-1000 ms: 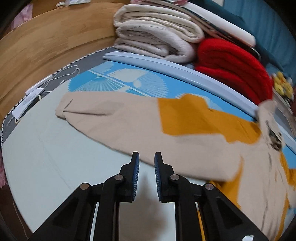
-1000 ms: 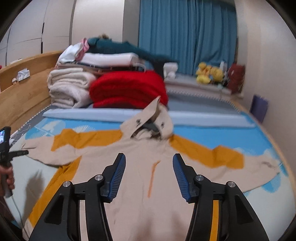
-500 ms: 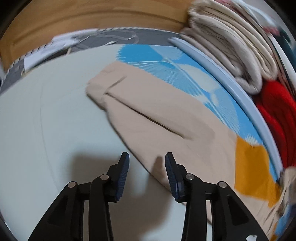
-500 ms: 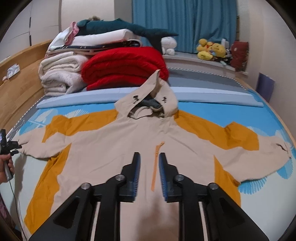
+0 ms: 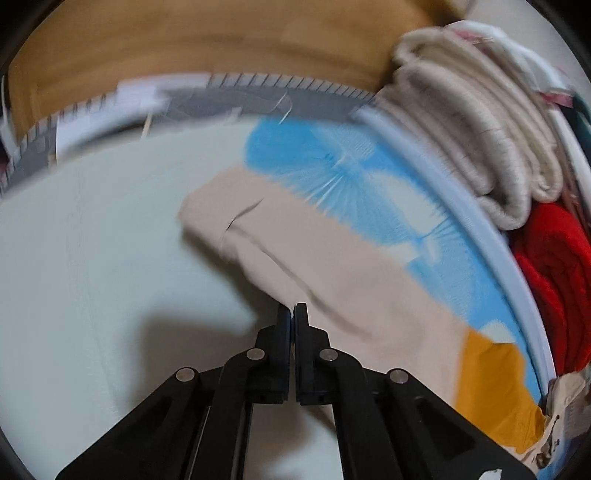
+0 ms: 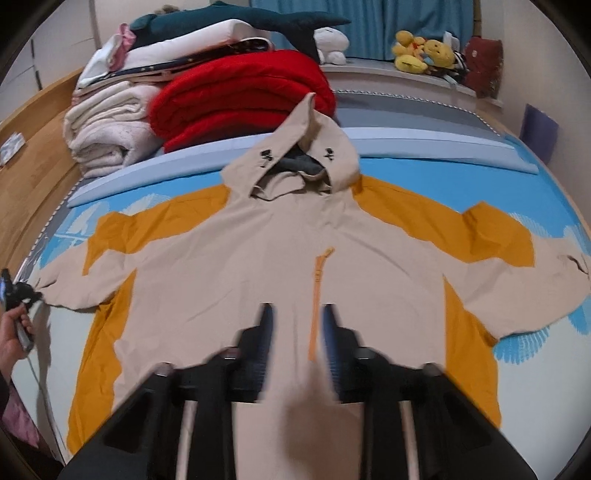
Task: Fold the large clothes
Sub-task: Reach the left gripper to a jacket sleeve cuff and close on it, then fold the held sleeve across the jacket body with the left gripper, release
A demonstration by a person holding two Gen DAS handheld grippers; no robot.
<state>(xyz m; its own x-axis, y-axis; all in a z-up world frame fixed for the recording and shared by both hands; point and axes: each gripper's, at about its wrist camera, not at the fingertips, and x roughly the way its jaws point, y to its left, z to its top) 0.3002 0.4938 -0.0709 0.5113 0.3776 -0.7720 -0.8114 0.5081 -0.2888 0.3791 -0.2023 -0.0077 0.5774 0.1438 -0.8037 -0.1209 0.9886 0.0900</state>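
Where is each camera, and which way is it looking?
Left wrist: on the left gripper, looking low along the jacket's sleeve toward the wooden bed frame; its fingers look shut on the sleeve edge.
Right wrist: on the right gripper, fingers apart, looking over the jacket toward the curtain; the person's left hand shows.
Both see the jacket and red blanket.

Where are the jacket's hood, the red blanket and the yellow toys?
hood [image 6: 295, 147]: right wrist view, on its beige peak.
red blanket [image 6: 240, 96]: right wrist view, middle of the folded stack.
yellow toys [image 6: 421, 51]: right wrist view, on the ledge by the curtain.
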